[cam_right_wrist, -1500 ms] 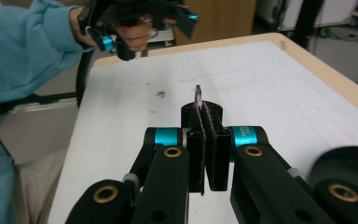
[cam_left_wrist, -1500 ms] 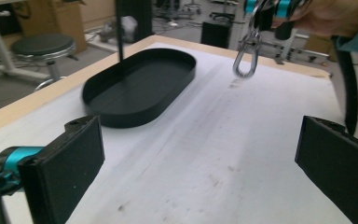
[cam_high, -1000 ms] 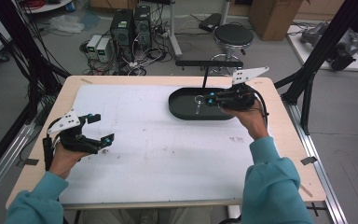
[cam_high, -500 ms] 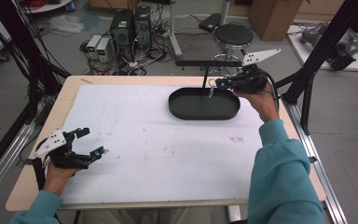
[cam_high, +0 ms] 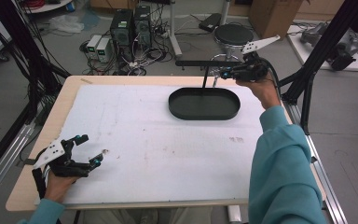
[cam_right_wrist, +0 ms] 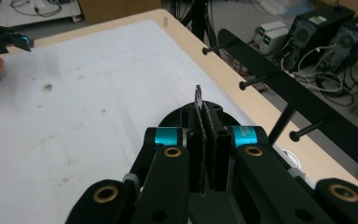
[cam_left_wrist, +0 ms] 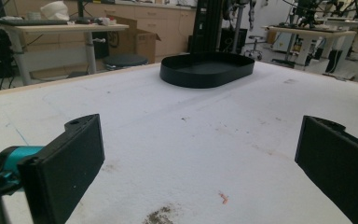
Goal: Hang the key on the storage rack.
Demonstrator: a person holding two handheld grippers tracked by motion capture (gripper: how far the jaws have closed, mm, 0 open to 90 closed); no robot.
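Black and oval, an empty tray sits on the far right part of the white-covered table. Just beyond it, over the table's far edge, the right gripper is held beside a black peg rack; its fingers are pressed together on a thin metal ring. Near the front left corner, the left gripper rests low with its fingers spread wide, holding nothing.
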